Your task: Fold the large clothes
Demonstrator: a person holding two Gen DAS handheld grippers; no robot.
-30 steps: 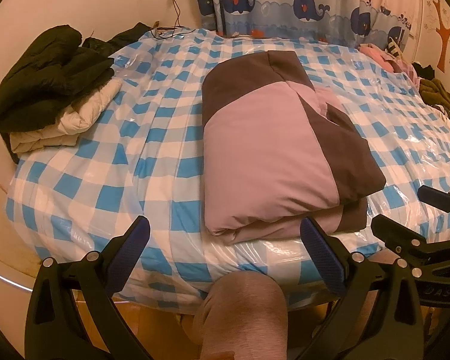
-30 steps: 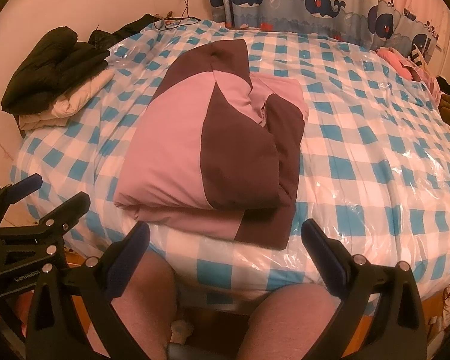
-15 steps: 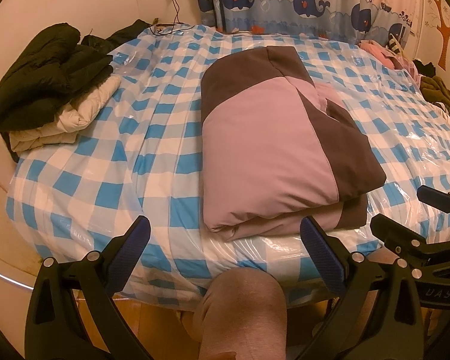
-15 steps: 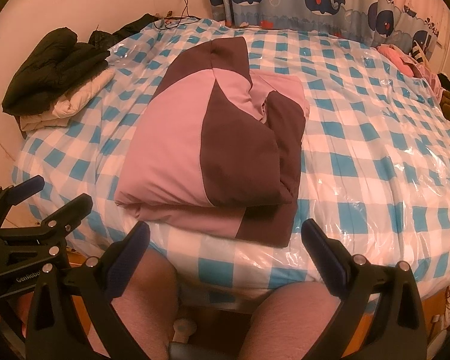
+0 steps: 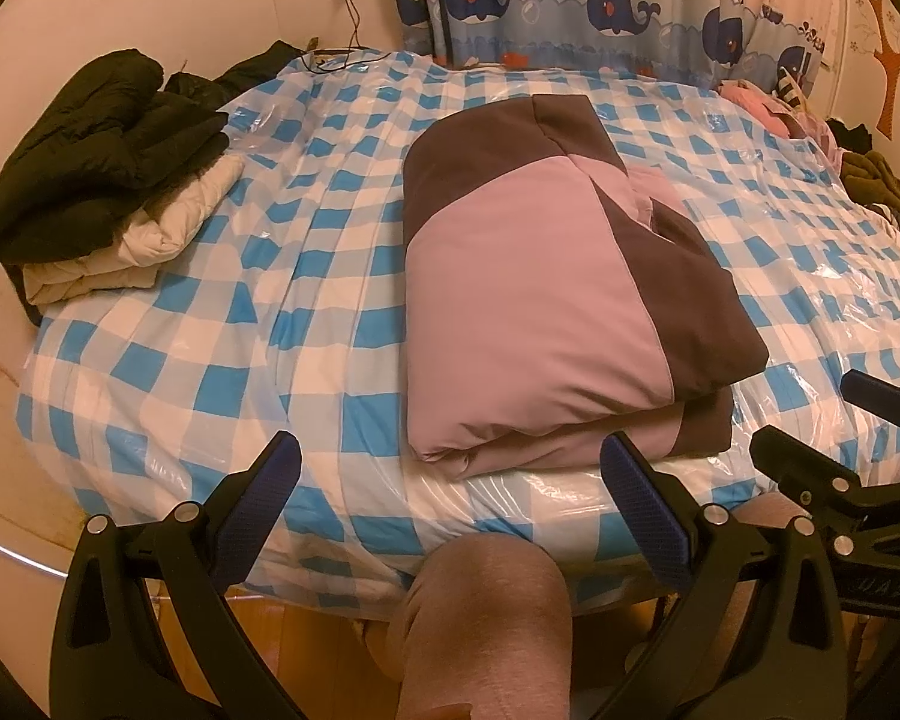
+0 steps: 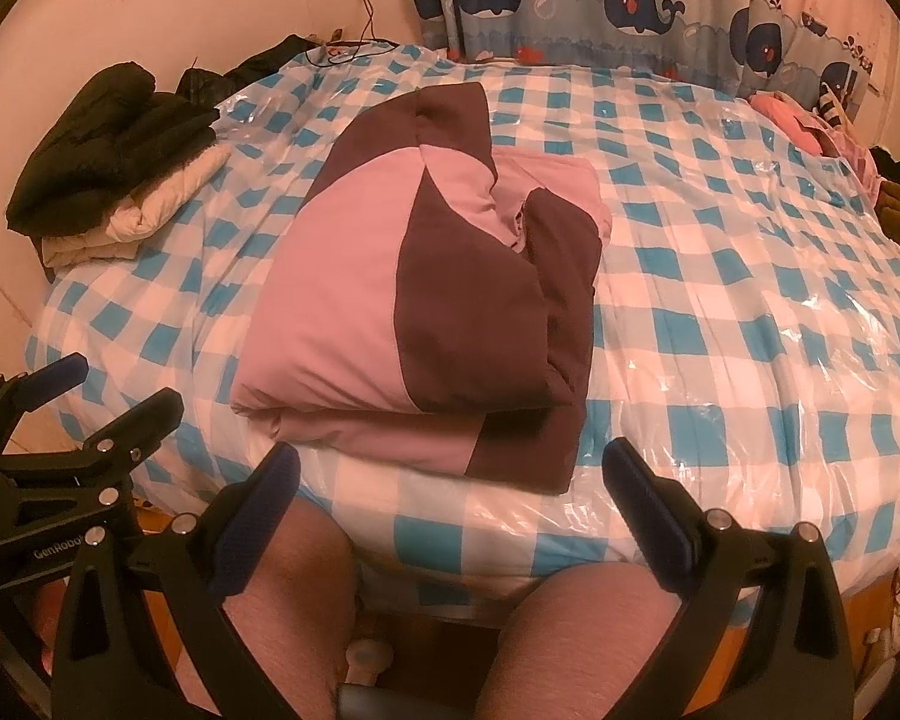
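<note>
A pink and dark brown padded jacket [image 5: 546,312] lies folded into a thick rectangle on the blue-and-white checked bed [image 5: 198,360]; it also shows in the right wrist view [image 6: 426,312]. My left gripper [image 5: 450,480] is open and empty, held back from the bed's near edge, just short of the jacket's folded end. My right gripper [image 6: 450,480] is open and empty, also off the near edge in front of the jacket. Each gripper shows in the other's view, the right [image 5: 840,450] and the left [image 6: 78,420].
A black jacket [image 5: 90,144] lies on a cream quilted one [image 5: 150,240] at the bed's left edge. Pink clothes [image 6: 804,120] and dark clothes [image 5: 876,180] lie at the far right. A whale-print curtain [image 5: 600,0] hangs behind. The person's knees [image 6: 582,618] are below the grippers.
Both grippers have drawn back and tilted slightly, so the bed and jacket sit a little lower in view. The jacket has not moved.
</note>
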